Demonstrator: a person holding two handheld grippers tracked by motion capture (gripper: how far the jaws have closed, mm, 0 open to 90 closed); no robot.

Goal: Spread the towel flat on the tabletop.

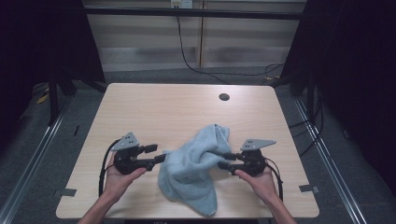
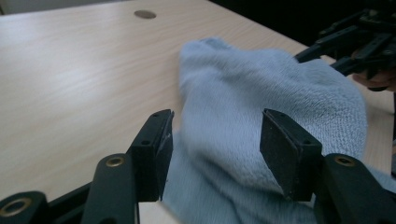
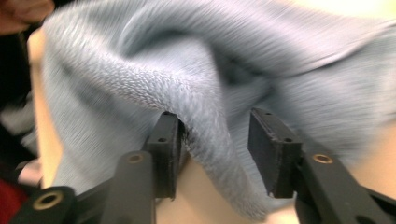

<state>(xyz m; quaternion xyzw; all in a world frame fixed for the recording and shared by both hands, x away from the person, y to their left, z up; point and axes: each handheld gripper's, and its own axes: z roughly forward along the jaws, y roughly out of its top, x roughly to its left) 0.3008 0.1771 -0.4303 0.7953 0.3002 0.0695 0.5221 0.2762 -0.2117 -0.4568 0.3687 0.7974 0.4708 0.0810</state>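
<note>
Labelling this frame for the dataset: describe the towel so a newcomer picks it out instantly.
Start at the light wooden table. On its near half, between the left gripper and right gripper that a person's hands hold, lies the towel. It is a crumpled, fuzzy pale-blue heap, the one soft thing on the table, unlike the hard black grippers beside it.

A light blue terry towel (image 1: 194,168) is seen crumpled in a loose heap on the wooden table (image 1: 154,107), toward its 6 o'clock edge, one narrow end stretched toward 12 o'clock.
</note>
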